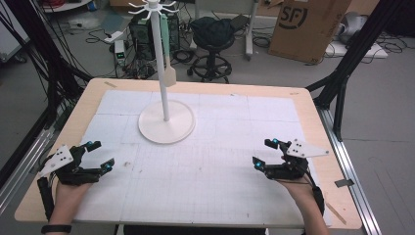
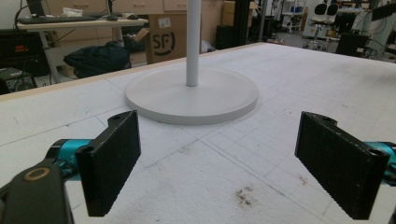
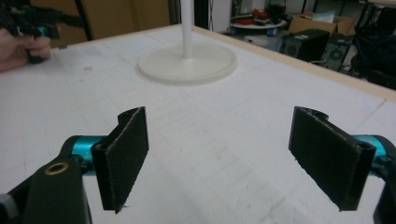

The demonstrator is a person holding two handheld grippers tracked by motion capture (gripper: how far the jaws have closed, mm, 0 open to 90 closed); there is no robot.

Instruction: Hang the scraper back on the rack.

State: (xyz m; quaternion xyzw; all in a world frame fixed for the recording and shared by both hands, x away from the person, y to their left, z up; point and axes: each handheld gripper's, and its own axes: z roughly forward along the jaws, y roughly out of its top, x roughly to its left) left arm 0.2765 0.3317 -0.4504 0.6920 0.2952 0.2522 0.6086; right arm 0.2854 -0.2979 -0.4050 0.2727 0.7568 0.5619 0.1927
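Note:
A white stand rises from a round base (image 1: 167,122) at the table's middle back, and its pole (image 1: 161,63) ends in a ring of hooks. From one hook hangs a pale green spatula with a beige blade (image 1: 168,75). My left gripper (image 1: 100,155) rests low at the table's left front, jaws wide open and empty. At the right front my right gripper (image 1: 265,152) is open and empty too. The base (image 2: 191,93) lies ahead in the left gripper view, and the base (image 3: 187,63) also shows ahead in the right gripper view.
A white gridded mat (image 1: 205,161) covers the wooden table (image 1: 313,122). Behind the table stand a black stool (image 1: 213,41), a cardboard box (image 1: 306,27) and cables. The other hand (image 3: 21,44) with its gripper is at the far left of the right gripper view.

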